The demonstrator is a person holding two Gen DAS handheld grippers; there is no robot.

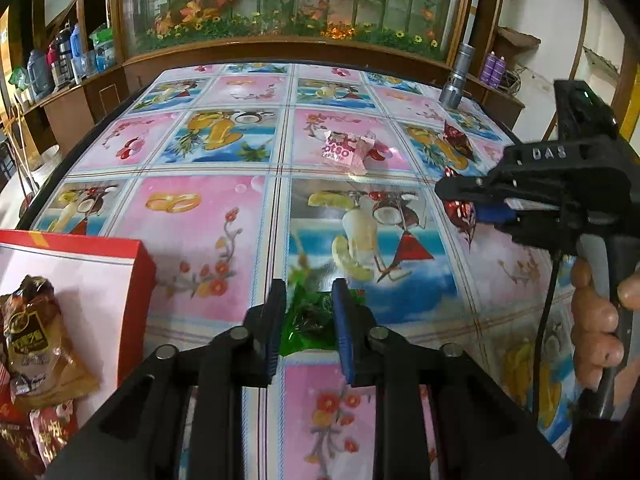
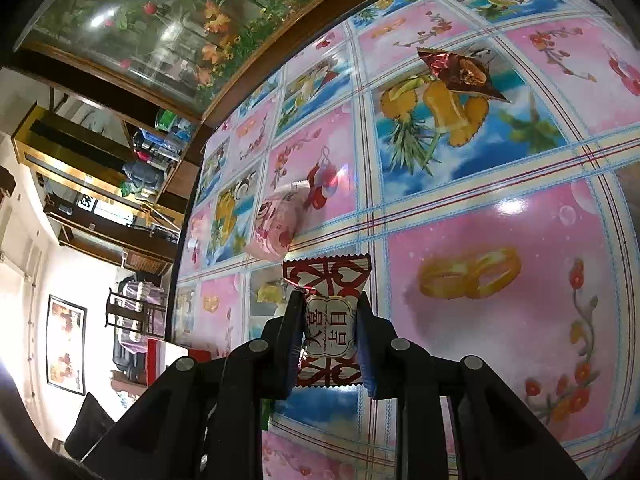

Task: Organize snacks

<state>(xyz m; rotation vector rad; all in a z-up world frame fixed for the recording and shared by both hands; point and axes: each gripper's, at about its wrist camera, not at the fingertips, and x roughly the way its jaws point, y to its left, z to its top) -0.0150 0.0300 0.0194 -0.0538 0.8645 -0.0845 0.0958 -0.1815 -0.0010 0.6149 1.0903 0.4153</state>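
My left gripper (image 1: 308,324) is shut on a green-wrapped candy (image 1: 308,320), held just above the table near the red box (image 1: 132,280). The box at the lower left holds a brown-and-gold snack packet (image 1: 36,340) and red packets. My right gripper (image 2: 330,332) is shut on a red-and-white candy packet (image 2: 330,328) above the table; it also shows in the left wrist view (image 1: 460,200) at the right. A pink snack packet (image 1: 346,152) (image 2: 276,224) and a dark red foil candy (image 1: 458,138) (image 2: 460,74) lie on the table.
The table (image 1: 208,216) has a glossy pink-and-blue fruit-print cloth. A grey metal flashlight (image 1: 456,80) stands at the far right corner. A wooden cabinet with a glass plant display (image 1: 288,4) runs behind the table. Bottles stand on shelves at the far left.
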